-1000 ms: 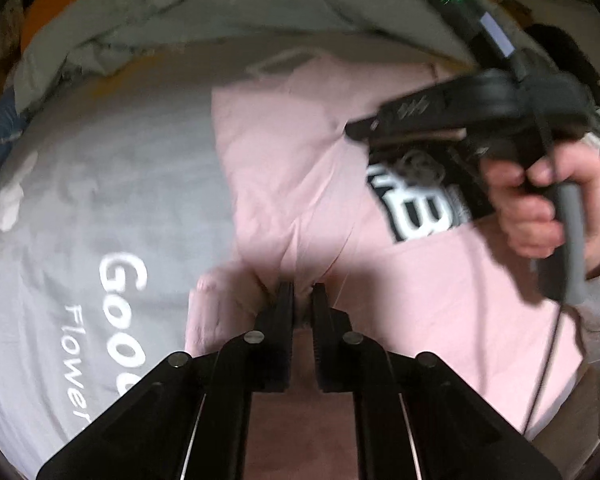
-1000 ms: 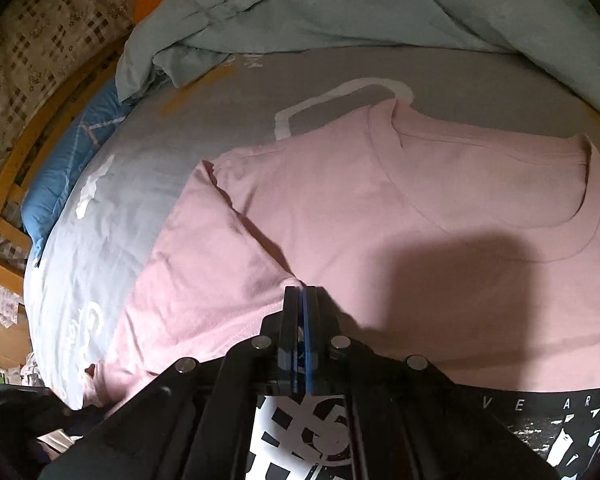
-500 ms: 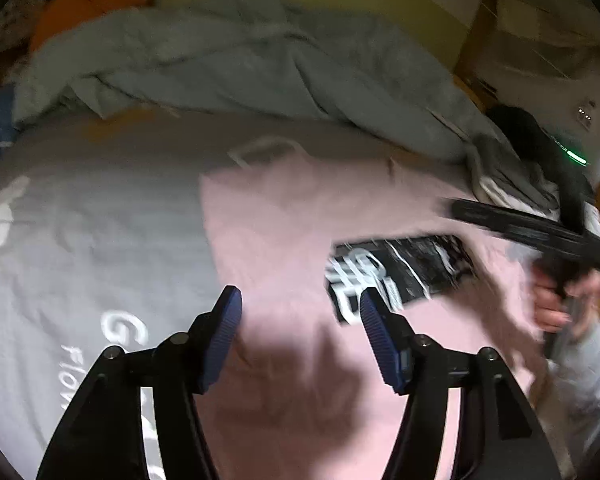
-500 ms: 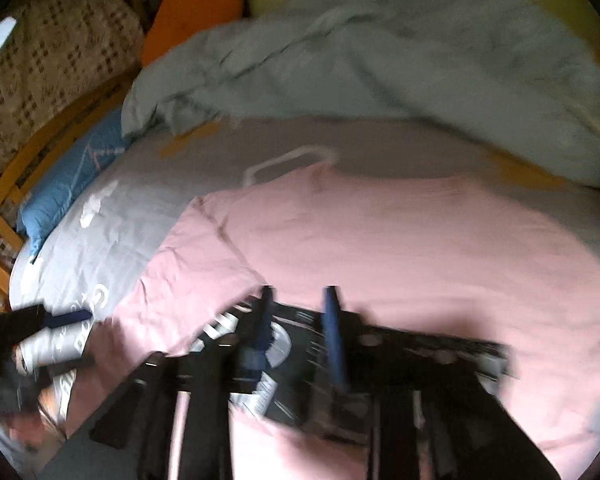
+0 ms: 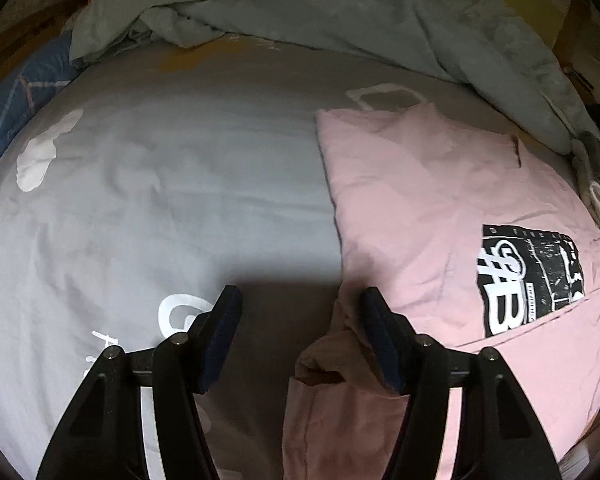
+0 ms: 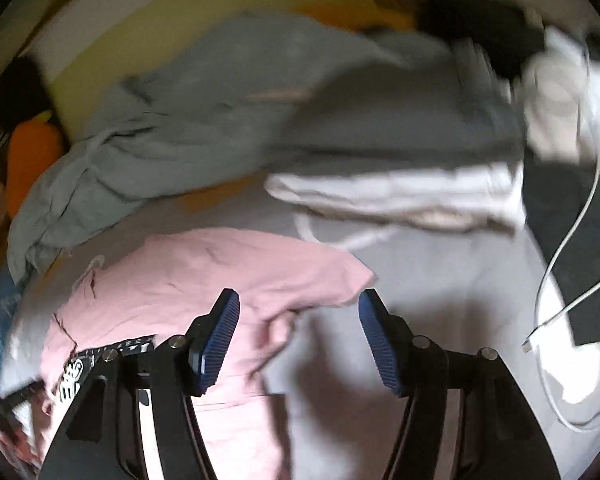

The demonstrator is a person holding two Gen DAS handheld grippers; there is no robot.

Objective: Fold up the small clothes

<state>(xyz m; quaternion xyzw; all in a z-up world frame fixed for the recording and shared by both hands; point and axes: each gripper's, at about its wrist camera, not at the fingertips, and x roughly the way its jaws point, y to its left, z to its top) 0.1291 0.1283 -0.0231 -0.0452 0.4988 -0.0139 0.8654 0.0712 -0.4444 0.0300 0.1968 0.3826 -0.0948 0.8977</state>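
Note:
A pink T-shirt [image 5: 420, 216] with a black and white print [image 5: 528, 280] lies on the grey bed sheet [image 5: 159, 184], its left side folded over the body. My left gripper [image 5: 300, 312] is open and empty, held above the shirt's lower left edge. In the right wrist view the pink T-shirt [image 6: 203, 276] lies to the lower left with its right sleeve sticking out. My right gripper [image 6: 297, 320] is open and empty above that sleeve and the sheet. That view is blurred.
A crumpled grey-green blanket [image 5: 340, 12] lies along the back of the bed. A stack of folded clothes [image 6: 400, 160] sits at the back right. A white cable [image 6: 560, 272] and a dark cloth [image 6: 572, 240] lie at the right. An orange cushion [image 6: 31, 152] is at far left.
Both grippers were shut on the pink shirt a second ago; both have let go, opened and pulled back. The left side now lies folded over. The right gripper has swung right.

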